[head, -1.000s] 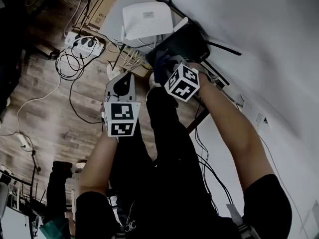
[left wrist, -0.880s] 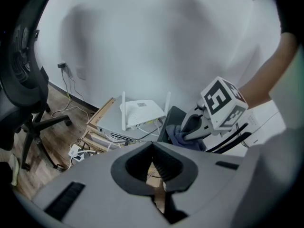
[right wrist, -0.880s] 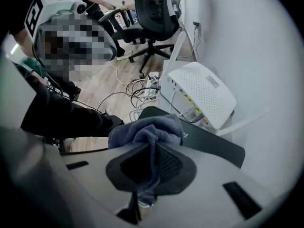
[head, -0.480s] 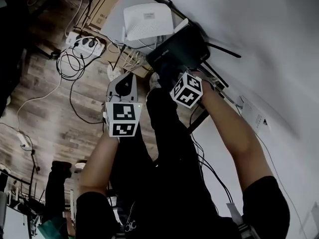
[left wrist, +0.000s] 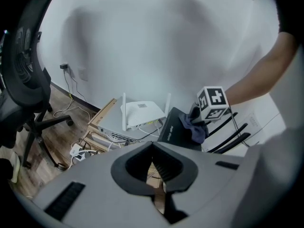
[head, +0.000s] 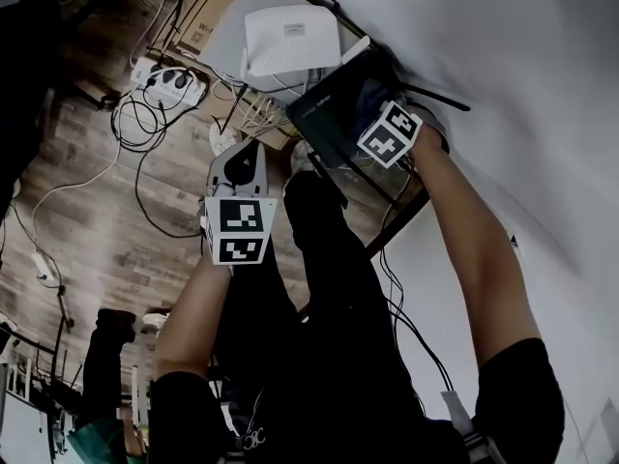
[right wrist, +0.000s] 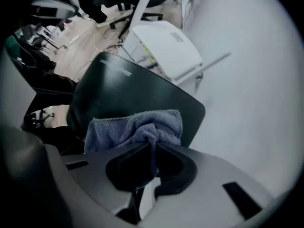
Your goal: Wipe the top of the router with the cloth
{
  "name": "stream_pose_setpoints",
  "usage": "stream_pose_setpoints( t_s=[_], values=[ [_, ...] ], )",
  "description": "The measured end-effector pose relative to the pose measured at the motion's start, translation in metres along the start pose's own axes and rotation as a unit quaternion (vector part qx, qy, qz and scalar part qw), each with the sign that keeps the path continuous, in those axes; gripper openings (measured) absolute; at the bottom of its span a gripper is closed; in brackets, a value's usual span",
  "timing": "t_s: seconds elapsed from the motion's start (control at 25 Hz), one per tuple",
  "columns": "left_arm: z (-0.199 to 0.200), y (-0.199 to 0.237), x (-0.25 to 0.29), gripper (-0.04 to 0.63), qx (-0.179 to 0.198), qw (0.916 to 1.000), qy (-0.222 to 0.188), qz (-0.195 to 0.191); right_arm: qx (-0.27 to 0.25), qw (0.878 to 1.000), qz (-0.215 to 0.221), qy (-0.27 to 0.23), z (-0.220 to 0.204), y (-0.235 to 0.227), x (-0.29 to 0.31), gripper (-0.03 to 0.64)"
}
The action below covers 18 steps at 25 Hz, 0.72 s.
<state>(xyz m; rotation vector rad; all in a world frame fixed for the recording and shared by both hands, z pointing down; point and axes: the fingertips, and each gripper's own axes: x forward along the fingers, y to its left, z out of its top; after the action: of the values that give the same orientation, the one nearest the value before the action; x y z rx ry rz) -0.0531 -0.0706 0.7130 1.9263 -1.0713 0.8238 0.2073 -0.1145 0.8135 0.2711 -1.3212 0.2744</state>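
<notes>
Blue-grey cloth (right wrist: 135, 127) is pinched tight in the right gripper's (right wrist: 153, 148) jaws and pressed on the black router's (right wrist: 118, 91) top. The left gripper (left wrist: 155, 167) hovers off to the side, jaws together and empty. A white router (right wrist: 164, 46) sits just behind.

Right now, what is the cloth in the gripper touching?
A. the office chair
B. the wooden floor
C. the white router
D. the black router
D. In the right gripper view, the cloth pinched in the right gripper lies on the flat top of the black router; the white router sits beyond it with no cloth on it.
</notes>
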Motion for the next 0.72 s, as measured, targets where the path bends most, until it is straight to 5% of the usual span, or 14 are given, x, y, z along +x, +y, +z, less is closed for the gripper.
stream_pose_setpoints(
  t_s=[0.08, 0.4, 0.56, 0.72],
  values=[
    [0.003, 0.000, -0.001, 0.003, -0.005, 1.0000, -0.005, 0.004, 0.020, 0.999, -0.026, 0.024, -0.006, -0.014, 0.003, 0.021],
    [0.029, -0.010, -0.021, 0.003, -0.019, 0.9990, -0.034, 0.021, 0.041, 0.999, -0.015, 0.032, -0.008, -0.020, -0.012, 0.021],
    [0.051, -0.023, -0.055, 0.003, -0.038, 0.9974, -0.052, 0.034, 0.104, 0.994, -0.020, -0.041, -0.004, -0.008, -0.074, 0.021],
    [0.104, -0.036, -0.105, 0.003, -0.072, 0.9911, -0.099, 0.051, 0.195, 0.966, -0.032, -0.167, 0.008, -0.011, -0.165, 0.021]
  ],
)
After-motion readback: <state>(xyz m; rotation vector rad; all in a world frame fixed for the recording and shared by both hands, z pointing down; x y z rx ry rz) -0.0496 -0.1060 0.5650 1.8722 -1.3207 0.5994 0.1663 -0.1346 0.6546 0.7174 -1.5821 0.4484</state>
